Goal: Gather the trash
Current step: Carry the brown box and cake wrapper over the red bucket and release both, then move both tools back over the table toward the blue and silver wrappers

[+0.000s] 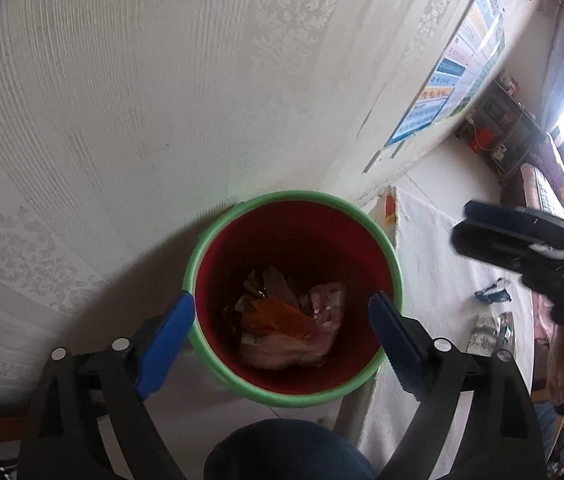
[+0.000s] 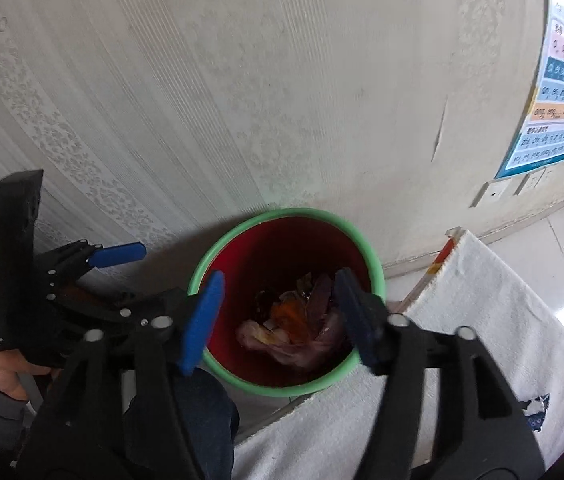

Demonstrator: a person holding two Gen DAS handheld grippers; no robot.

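Note:
A red bin with a green rim [image 1: 195,256] [image 2: 374,264] stands on the floor against the wall. At its bottom lies a pile of trash [image 1: 282,320] [image 2: 290,324]: orange, pink and brown wrappers. My left gripper [image 1: 282,320] hangs above the bin's mouth, open wide, with nothing between its blue pads. My right gripper [image 2: 282,312] is also over the bin, open and empty. Each gripper shows in the other's view: the right gripper [image 1: 462,224] off to the right, the left gripper [image 2: 89,212] at the left in a person's hand.
A white rug [image 1: 434,264] [image 2: 502,320] lies right of the bin, with a blue-and-white wrapper [image 1: 492,294] [image 2: 536,408] and another scrap [image 1: 494,328] on it. The patterned wall carries a poster [image 2: 554,120]. A shelf [image 1: 498,120] stands far right. A person's knee [image 1: 282,452] is below.

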